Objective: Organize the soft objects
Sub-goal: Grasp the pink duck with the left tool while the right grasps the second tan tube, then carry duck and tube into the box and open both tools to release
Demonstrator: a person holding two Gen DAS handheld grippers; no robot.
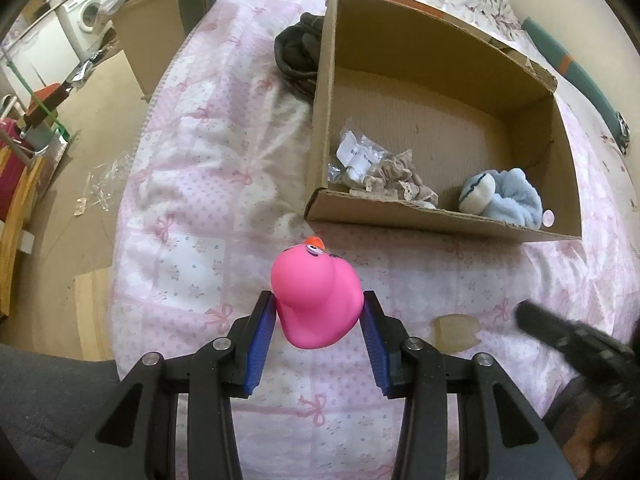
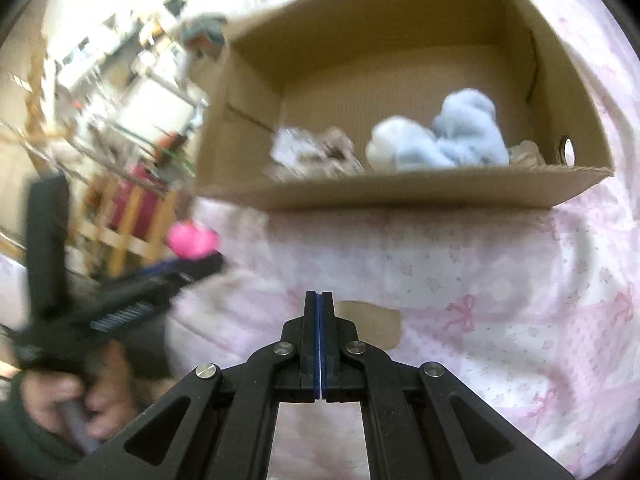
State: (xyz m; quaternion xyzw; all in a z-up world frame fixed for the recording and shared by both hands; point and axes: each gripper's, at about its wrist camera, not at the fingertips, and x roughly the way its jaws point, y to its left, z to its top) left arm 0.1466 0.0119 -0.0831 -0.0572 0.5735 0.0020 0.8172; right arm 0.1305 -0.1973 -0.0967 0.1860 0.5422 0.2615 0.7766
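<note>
- The left gripper [image 1: 319, 314] holds a pink rubber duck [image 1: 316, 296] between its blue pads [image 1: 260, 346] — the orange beak points toward twelve o'clock, above the bedspread.
- The right gripper [image 2: 319, 300] has its fingers pressed flat together, nothing between them; in the left wrist view it shows blurred at four o'clock.
- A small tan scrap [image 1: 456, 330] lies on the pink bow-print bedspread [image 1: 200, 184], just past the right gripper.
- Farther, at one o'clock — an open cardboard box [image 1: 440, 222] rests on the bed.
- Inside it, near the front wall: a crinkled plastic packet [image 1: 356, 156], a beige ruffled cloth [image 1: 404, 180], and a light-blue plush toy [image 1: 504, 196].
- A dark garment [image 1: 296, 50] lies beside the box's far left corner.
</note>
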